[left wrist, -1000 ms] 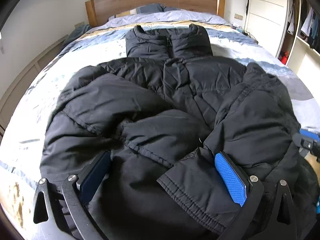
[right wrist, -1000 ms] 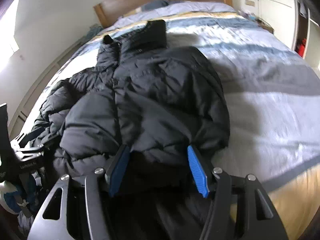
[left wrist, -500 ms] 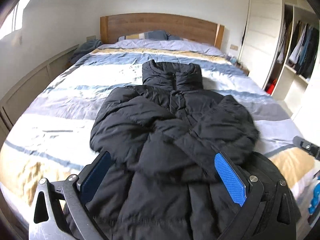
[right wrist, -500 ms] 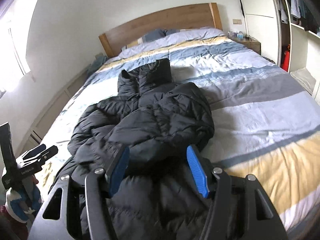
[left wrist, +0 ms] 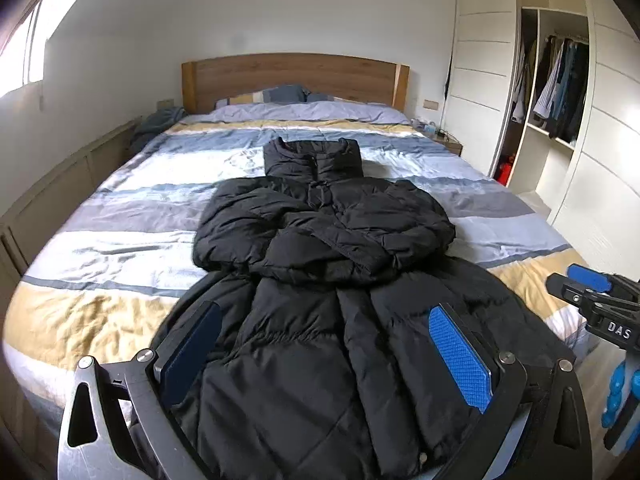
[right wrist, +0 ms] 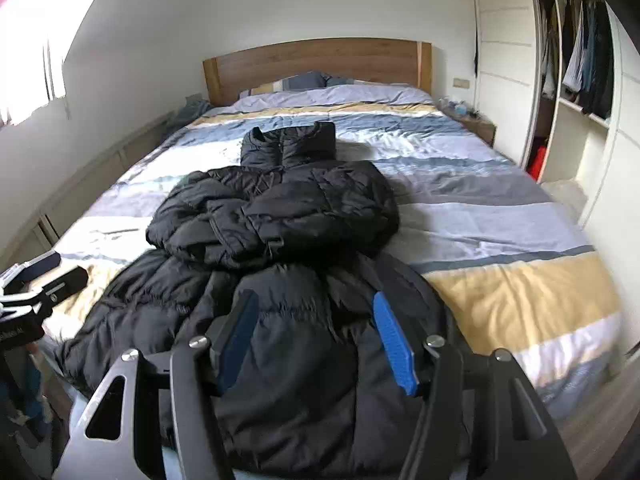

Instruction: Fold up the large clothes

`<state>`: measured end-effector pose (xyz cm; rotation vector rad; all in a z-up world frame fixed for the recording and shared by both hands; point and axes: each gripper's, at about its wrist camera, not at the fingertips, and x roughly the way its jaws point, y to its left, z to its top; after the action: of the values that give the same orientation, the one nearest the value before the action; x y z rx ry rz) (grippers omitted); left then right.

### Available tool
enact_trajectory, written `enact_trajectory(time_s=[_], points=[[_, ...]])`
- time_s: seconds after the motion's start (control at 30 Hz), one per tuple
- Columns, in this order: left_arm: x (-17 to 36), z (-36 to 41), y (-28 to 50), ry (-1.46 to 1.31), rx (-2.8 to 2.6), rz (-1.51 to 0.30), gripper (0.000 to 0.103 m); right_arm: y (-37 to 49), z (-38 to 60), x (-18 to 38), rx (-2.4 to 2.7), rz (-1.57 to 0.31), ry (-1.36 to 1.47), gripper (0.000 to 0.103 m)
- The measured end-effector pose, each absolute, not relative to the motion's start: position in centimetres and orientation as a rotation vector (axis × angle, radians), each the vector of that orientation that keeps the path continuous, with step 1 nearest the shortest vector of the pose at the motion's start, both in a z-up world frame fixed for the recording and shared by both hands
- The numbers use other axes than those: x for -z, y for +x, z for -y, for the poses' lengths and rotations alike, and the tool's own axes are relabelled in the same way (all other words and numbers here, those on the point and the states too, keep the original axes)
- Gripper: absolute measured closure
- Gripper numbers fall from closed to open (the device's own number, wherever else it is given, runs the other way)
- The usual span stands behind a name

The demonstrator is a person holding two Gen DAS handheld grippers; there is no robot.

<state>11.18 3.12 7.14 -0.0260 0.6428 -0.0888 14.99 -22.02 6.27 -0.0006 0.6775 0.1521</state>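
A black puffer jacket (left wrist: pixel 328 232) (right wrist: pixel 280 216) lies lengthwise on the striped bed (left wrist: pixel 120 248), collar toward the headboard. Both sleeves are folded across its chest, and its hem reaches the foot of the bed. My left gripper (left wrist: pixel 324 312) hovers over the lower part of the jacket with its jaws wide apart; the fabric lies flat below them, untouched by the blue pads (left wrist: pixel 460 352). My right gripper (right wrist: pixel 315 300) hangs over the same lower part, jaws apart and not pinching anything. Each gripper shows at the edge of the other's view: the right gripper (left wrist: pixel 592 304) and the left gripper (right wrist: pixel 40 280).
A wooden headboard (left wrist: pixel 296 76) and pillows (left wrist: pixel 280 94) stand at the far end. An open wardrobe with hanging clothes (left wrist: pixel 560 80) fills the right wall, with a nightstand (left wrist: pixel 448 142) beside the bed. A low ledge (left wrist: pixel 60 184) runs along the left wall.
Both grippers have drawn back and upward from the jacket toward the foot of the bed. The jacket stays where it was, sleeves still crossed on its chest.
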Motion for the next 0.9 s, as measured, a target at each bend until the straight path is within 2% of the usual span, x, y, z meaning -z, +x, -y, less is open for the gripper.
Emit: enact_trajectory(time_s=[0.43, 0.7, 0.9], points=[[-8.0, -2.7, 7.3, 0.015, 0.001, -0.609, 0.001, 9.7, 20.7, -8.4, -0.055, -0.527, -0.115, 0.043], [-8.8, -3.3, 7.5, 0.002, -0.044, -0.594, 0.001, 9.6, 19.4, -10.2, -0.047, -0.458, -0.171, 0.043], [-8.6, -3.2, 8.4, 0.009, -0.055, -0.579, 0.001, 10.8, 18.8, -10.0, -0.085, -0.474, -0.171, 0.043]])
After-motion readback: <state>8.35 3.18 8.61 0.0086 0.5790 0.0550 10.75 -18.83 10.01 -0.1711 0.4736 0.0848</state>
